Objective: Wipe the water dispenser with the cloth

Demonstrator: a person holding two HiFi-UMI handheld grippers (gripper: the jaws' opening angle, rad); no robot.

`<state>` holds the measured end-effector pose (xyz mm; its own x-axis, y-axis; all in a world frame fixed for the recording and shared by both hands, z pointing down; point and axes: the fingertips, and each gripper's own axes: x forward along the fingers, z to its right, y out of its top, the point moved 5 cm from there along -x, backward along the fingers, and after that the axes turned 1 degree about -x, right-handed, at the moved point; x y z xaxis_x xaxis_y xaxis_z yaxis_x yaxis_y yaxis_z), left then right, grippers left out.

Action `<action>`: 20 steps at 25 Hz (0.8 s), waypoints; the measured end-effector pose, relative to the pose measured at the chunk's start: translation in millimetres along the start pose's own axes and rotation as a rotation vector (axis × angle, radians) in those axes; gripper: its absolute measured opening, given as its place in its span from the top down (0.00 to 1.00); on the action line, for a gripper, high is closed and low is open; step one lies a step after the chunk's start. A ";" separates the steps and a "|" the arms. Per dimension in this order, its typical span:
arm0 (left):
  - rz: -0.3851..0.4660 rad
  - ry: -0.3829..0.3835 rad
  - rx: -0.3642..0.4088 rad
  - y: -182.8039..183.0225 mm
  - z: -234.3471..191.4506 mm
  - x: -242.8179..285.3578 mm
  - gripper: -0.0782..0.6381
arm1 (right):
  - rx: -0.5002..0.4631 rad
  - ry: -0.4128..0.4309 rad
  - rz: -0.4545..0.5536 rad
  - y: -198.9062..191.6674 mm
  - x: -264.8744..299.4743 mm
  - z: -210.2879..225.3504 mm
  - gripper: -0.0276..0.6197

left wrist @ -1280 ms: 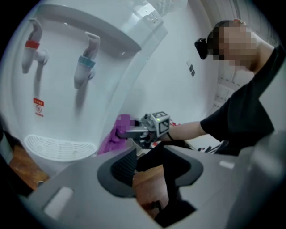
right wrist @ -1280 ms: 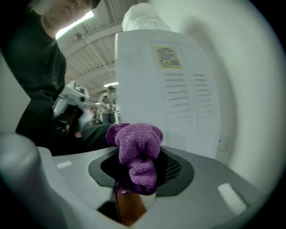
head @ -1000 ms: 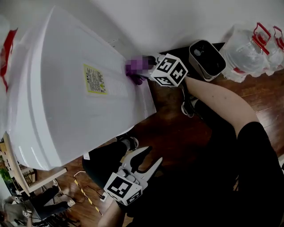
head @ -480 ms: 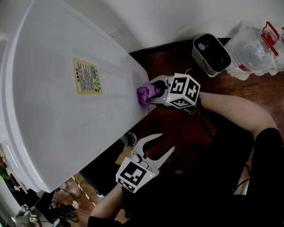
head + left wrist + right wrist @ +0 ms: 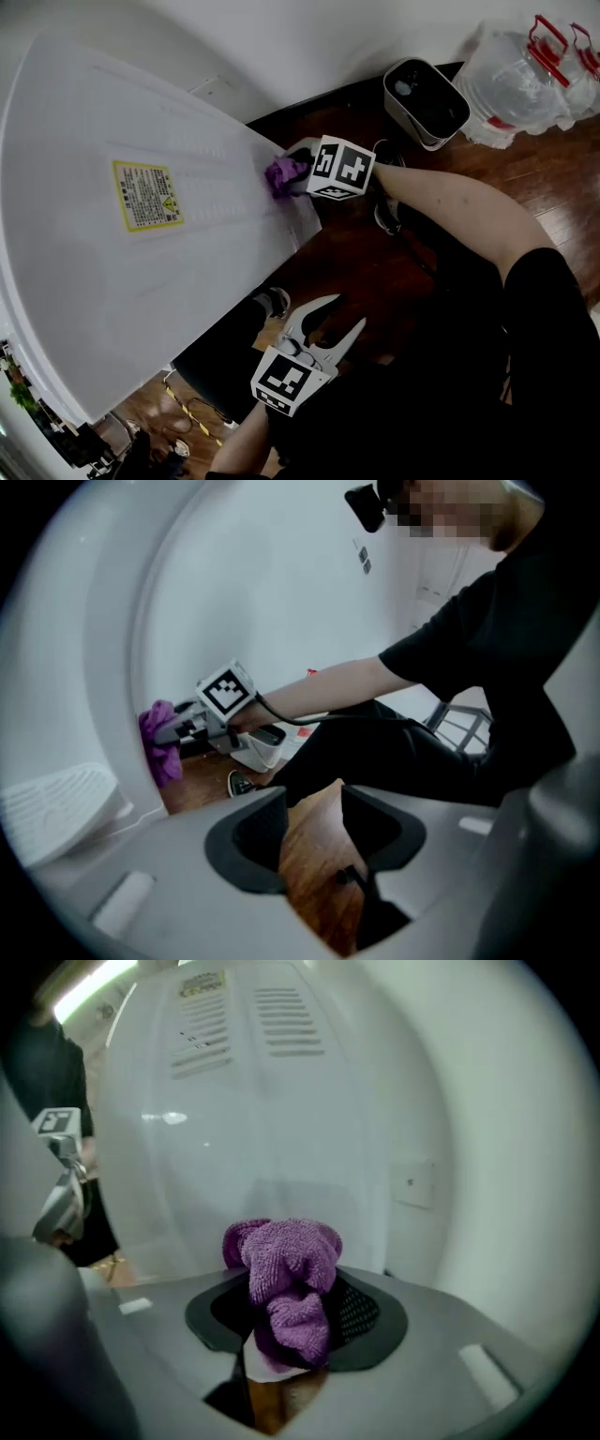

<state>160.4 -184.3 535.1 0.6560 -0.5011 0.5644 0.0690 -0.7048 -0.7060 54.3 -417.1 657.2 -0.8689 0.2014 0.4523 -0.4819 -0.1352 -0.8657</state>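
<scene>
Right gripper view has the right gripper (image 5: 291,1321) pinching a bunched purple cloth (image 5: 286,1269), the wad bulging past the jaws toward the white water dispenser (image 5: 281,1101). Head view puts that cloth at the panel's lower corner edge, probably touching, though the angle is poor. Risk one: a stroke runs off that edge and swipes air. Risk two: dragging tugs the loose wad out of the pinch. Left gripper (image 5: 347,312) hangs spread and empty over the wooden floor (image 5: 347,262), so nothing braces the dispenser against a hard push.
</scene>
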 end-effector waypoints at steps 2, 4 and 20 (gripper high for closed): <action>-0.009 0.009 0.009 3.7 2.0 -1.0 0.61 | -0.053 -0.135 -0.022 14.6 5.5 44.0 0.68; -0.010 0.023 0.027 3.8 2.8 -1.9 0.62 | -0.069 -0.228 -0.039 24.9 9.1 74.7 0.68; -0.030 -0.023 -0.008 -11.8 -6.0 -3.0 0.62 | -0.272 0.378 -0.527 -89.9 15.0 -112.7 0.68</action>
<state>153.1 -177.5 544.3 0.6707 -0.4685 0.5750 0.0827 -0.7232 -0.6857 97.4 -292.5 717.6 -0.4048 0.5038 0.7631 -0.7395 0.3106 -0.5973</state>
